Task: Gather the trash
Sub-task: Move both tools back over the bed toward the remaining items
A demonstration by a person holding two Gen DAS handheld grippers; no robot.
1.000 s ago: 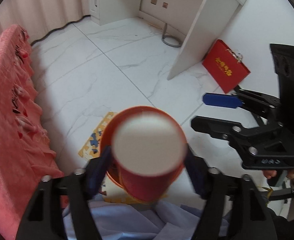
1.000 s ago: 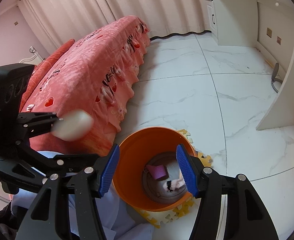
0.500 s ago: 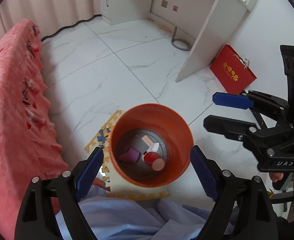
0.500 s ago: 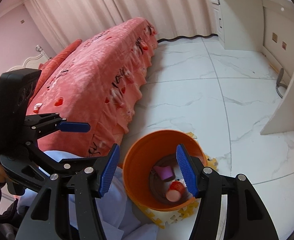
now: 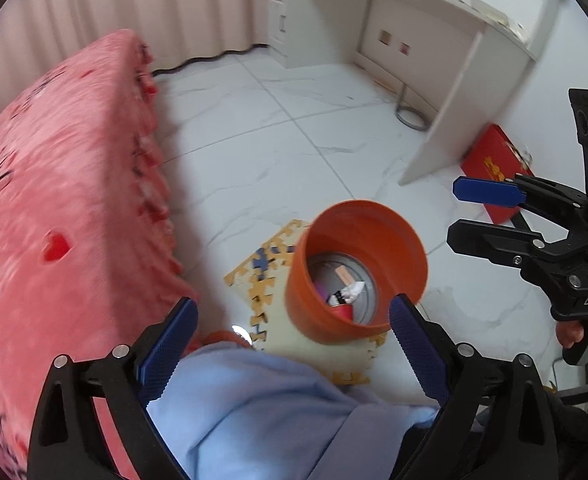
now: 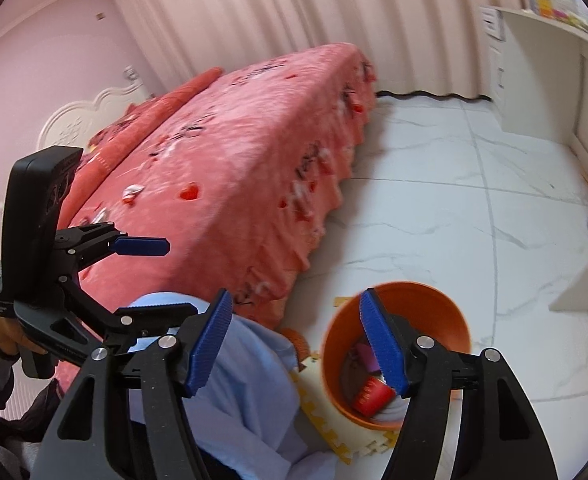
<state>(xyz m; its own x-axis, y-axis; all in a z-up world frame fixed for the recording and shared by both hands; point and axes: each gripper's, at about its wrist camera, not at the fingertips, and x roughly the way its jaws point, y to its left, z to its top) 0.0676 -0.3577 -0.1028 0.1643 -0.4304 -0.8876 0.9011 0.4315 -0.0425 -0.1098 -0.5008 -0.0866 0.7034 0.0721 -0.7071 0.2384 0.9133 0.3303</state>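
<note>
With a red cup (image 6: pixel 372 395) lying in the bin (image 5: pixel 358 276), both my grippers, left (image 5: pixel 289 334) and right (image 6: pixel 300 342), hang open and empty, jaws just widened; scraps wait on the bed (image 6: pixel 131 194)

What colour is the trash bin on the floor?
Orange, inside and out. The trash bin shows best in the left wrist view.

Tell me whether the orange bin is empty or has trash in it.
Not empty. The bin stands upright on the floor, and at its bottom lie a red cup and a few other scraps.
</note>
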